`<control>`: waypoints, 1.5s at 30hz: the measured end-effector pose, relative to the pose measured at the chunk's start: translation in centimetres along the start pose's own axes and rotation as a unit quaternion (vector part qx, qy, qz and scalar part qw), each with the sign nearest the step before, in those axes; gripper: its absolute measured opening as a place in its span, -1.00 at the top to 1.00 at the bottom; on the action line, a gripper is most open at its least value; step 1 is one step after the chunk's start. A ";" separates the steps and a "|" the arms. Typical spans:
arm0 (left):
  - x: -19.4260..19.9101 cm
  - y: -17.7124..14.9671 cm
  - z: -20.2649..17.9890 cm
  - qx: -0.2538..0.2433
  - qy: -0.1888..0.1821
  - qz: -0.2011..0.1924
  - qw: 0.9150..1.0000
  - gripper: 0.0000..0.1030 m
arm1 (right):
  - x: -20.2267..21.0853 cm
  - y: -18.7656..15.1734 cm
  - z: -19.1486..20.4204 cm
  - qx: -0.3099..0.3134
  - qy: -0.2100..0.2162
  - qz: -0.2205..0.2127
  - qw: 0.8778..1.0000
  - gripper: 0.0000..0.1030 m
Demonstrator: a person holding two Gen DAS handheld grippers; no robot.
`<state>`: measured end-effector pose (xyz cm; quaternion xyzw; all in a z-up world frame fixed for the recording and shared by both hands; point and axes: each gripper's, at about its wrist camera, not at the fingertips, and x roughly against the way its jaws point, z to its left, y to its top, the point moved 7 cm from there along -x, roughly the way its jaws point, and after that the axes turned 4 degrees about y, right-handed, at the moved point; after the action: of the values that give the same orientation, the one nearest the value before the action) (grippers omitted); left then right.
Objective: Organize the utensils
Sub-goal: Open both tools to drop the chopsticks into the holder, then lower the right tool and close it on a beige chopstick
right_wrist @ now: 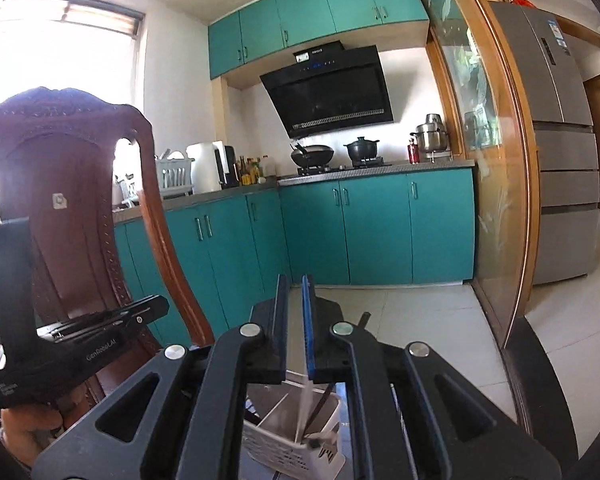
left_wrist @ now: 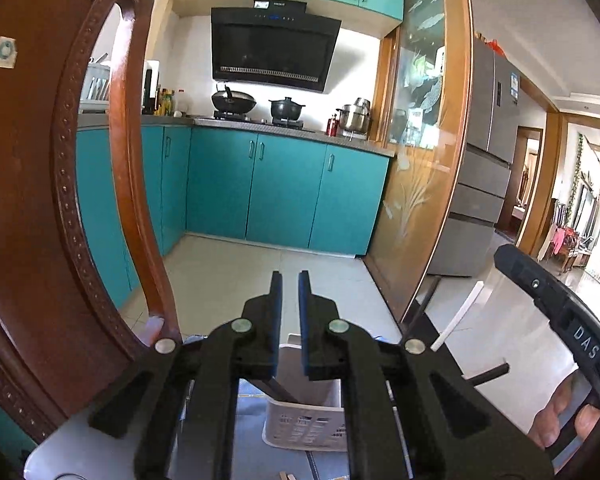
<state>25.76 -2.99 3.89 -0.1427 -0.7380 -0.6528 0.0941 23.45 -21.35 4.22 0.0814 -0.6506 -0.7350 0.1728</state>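
I see both claws, left claw [left_wrist: 290, 280] and right claw [right_wrist: 296, 280], pressed nearly together, empty, with the white utensil basket [right_wrist: 292, 446] just below them.

Cabinets [right_wrist: 376, 228] teal, upper and lower. Hood [right_wrist: 332, 92] glossy black. Chair [left_wrist: 32, 200] red-brown wood with a beaded carved edge, left of frame. Basket [right_wrist: 292, 440] white, slotted walls, bottom centre. Both grippers black, blue pads on the fingers [left_wrist: 305, 320]. Door [left_wrist: 424, 140] amber wood frame, glass etched with fish and reeds. Fridge [right_wrist: 556, 140] grey steel. Floor [left_wrist: 228, 276] pale tile. Wok [right_wrist: 313, 154] and pot [right_wrist: 362, 148] black, stockpot [right_wrist: 432, 136] silver.
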 end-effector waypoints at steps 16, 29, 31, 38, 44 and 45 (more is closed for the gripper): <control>0.6 -9.4 7.1 0.000 0.092 0.072 0.993 0.55 | -3.4 -22.9 5.7 0.067 0.092 0.346 0.931 0.53; -1.2 -13.7 6.8 -0.032 0.095 0.139 0.985 0.30 | -5.4 -28.0 3.5 -0.022 0.022 0.416 0.909 0.87; -1.6 -14.5 6.7 -0.033 0.093 0.155 0.983 0.28 | -4.7 -28.0 2.7 -0.050 0.015 0.414 0.909 0.88; -3.8 -18.9 4.8 -0.022 0.034 0.254 0.966 0.20 | -2.3 -27.8 -0.5 -0.121 -0.013 0.394 0.911 0.88; -4.4 -22.6 1.8 -0.054 0.002 0.305 0.951 0.05 | -1.7 -27.9 -1.3 -0.146 -0.016 0.389 0.910 0.88; -4.5 -22.9 1.6 -0.058 0.002 0.307 0.950 0.05 | -1.4 -28.0 -1.5 -0.148 -0.017 0.387 0.910 0.88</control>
<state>22.39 -4.25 -19.21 -0.3666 -0.6188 -0.6345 0.2830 21.16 -19.61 -23.70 -0.2156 -0.5178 -0.6994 0.4430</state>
